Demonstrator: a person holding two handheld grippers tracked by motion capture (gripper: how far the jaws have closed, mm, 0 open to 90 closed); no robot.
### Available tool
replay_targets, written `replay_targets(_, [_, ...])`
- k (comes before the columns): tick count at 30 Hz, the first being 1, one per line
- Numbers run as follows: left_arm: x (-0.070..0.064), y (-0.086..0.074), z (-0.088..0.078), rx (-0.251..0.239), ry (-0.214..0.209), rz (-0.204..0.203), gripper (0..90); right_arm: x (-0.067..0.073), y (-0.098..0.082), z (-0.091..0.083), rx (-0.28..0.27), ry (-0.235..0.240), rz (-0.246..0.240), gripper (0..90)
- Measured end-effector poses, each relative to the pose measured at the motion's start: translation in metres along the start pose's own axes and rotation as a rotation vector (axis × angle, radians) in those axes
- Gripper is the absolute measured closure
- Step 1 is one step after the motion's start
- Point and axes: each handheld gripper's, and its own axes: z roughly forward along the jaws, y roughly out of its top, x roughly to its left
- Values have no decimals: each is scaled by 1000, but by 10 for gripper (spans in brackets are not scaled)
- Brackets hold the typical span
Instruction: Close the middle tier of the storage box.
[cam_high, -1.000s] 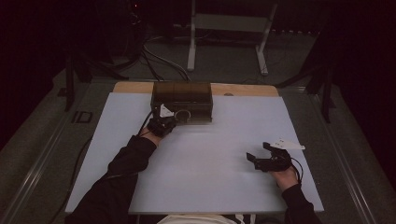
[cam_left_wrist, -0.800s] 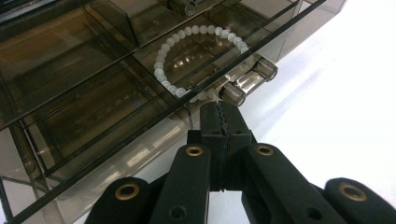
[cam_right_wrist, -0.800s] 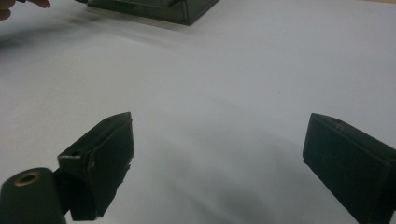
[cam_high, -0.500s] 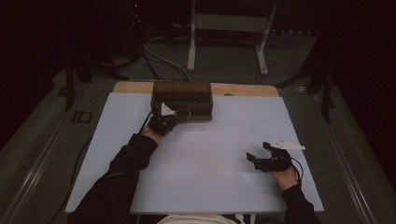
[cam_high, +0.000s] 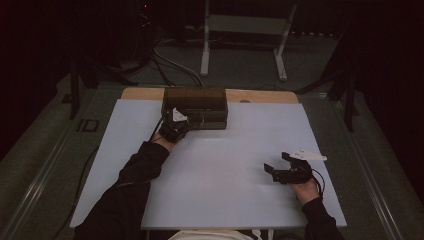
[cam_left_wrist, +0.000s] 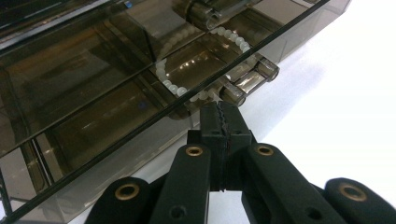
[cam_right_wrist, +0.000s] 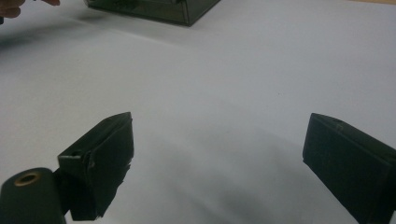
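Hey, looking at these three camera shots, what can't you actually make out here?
- Bead string: left gripper view; its far end is hidden by the smoky box and its clasp hardware.
- Left tool: jaws shut, but whether its tips touch the box handle is unclear.
- Box contents: high view; too dark and small.
- Right tool: right gripper view; jaws open, cut off by the bottom edge.

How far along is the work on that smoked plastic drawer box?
Nothing looks done: the beaded bracelet lies inside the drawer box. In hand: the left hand-held gripper, shut, sits at the drawer's handle. The right hand-held gripper waits open on the white tabletop.
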Motion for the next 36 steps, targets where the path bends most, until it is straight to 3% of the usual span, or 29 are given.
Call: replay_targets(36, [10, 8, 12, -6, 19, -8, 900, -2, -1, -1, -1, 2, 7, 84])
